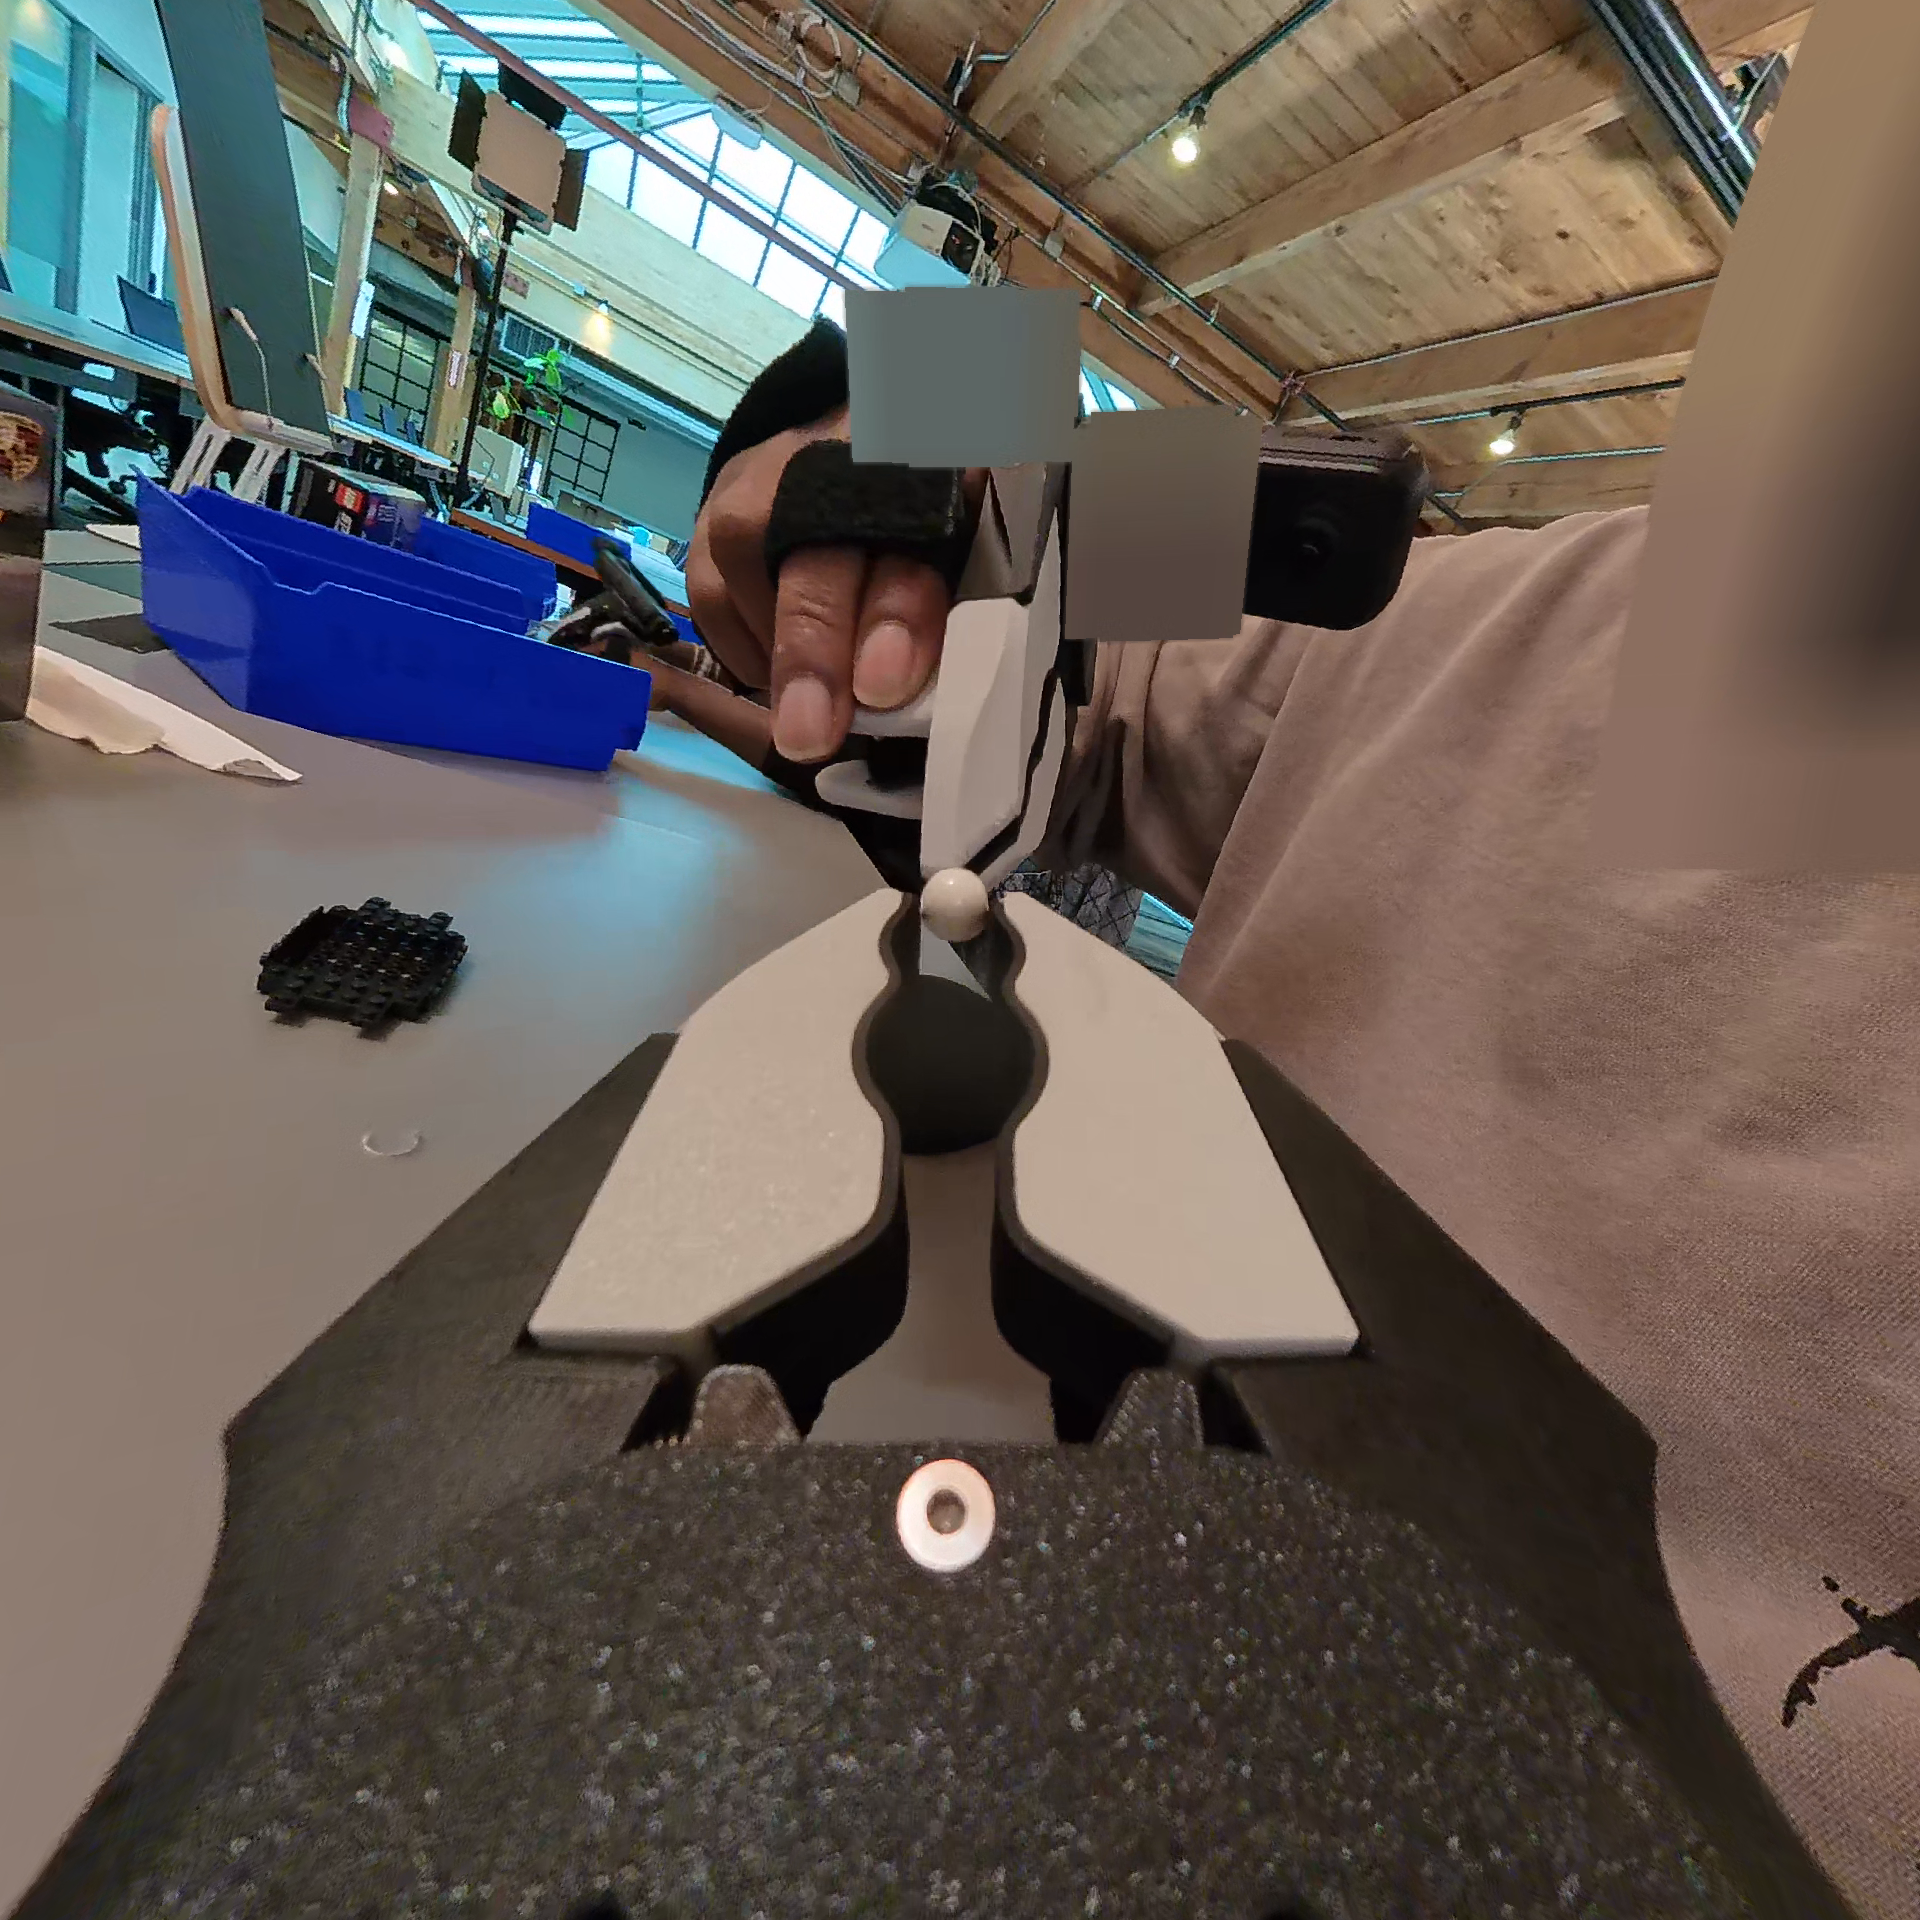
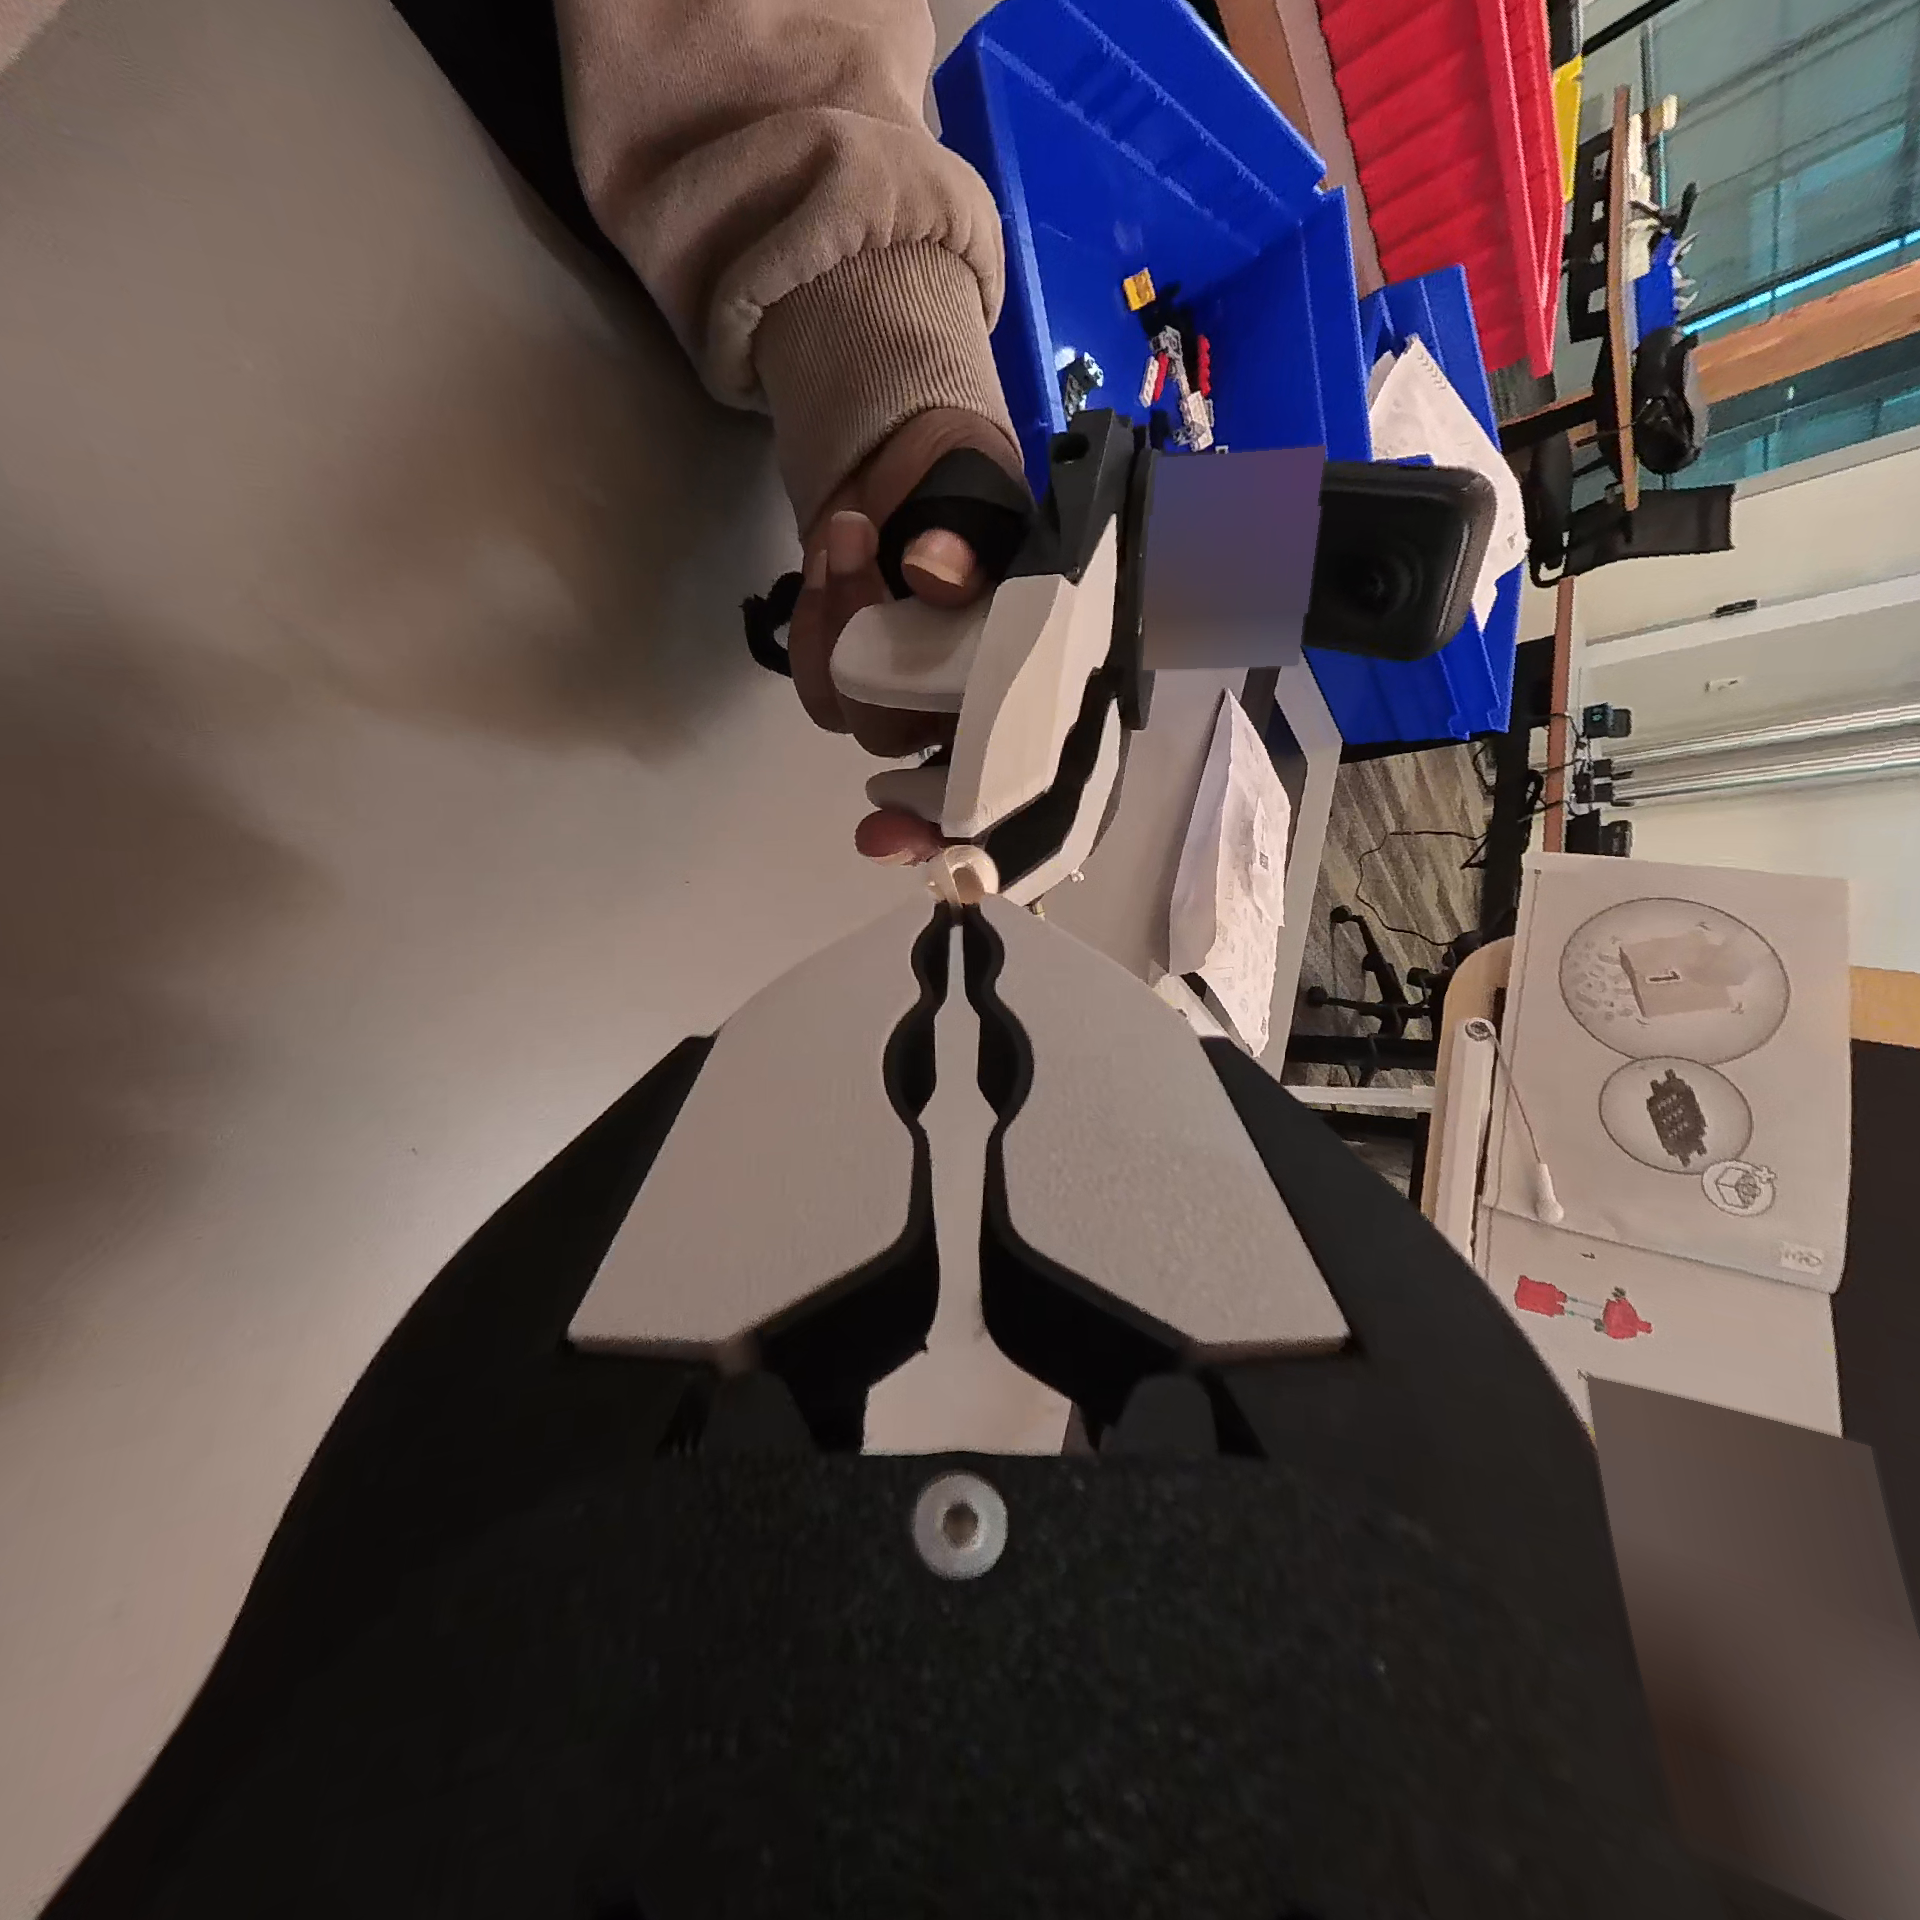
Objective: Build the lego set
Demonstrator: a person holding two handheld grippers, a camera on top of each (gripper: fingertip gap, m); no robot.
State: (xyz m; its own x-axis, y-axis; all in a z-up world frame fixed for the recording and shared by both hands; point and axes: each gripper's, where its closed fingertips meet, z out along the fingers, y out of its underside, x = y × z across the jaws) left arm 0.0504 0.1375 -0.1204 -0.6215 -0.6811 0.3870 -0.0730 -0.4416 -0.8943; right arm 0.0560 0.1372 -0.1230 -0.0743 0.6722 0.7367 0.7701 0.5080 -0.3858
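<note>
my left tongs [image 1: 956, 920] have their tips drawn together around a small cream ball-shaped lego piece [image 1: 954, 902], and in the right wrist view my right tongs [image 2: 961, 914] are likewise closed to a sliver at the tips, meeting that same cream piece [image 2: 966, 871] from the opposite side. the two pairs of tongs meet tip to tip over it, the left pair lying roughly level and the right pair [image 1: 992, 831] coming down onto the piece from above in the left view; i cannot tell which pair carries the weight. just behind the tips in each view i see the person's hand on the other tool: the right hand [image 1: 831, 623] with a black finger strap, and the left hand [image 2: 883, 623] coming out of a beige sleeve [image 2: 810, 208]. each tool has a black camera [image 1: 1330, 540] mounted on it. well off to the left of my left tongs a black studded lego plate [image 1: 364, 961] lies flat on the grey table [image 1: 520, 883], apart from everything else. beyond it sit blue bins [image 1: 395, 655], with loose lego bits inside one of them [image 2: 1174, 353]. to the right of my right tongs an open instruction booklet [image 2: 1683, 1091] is propped up.
</note>
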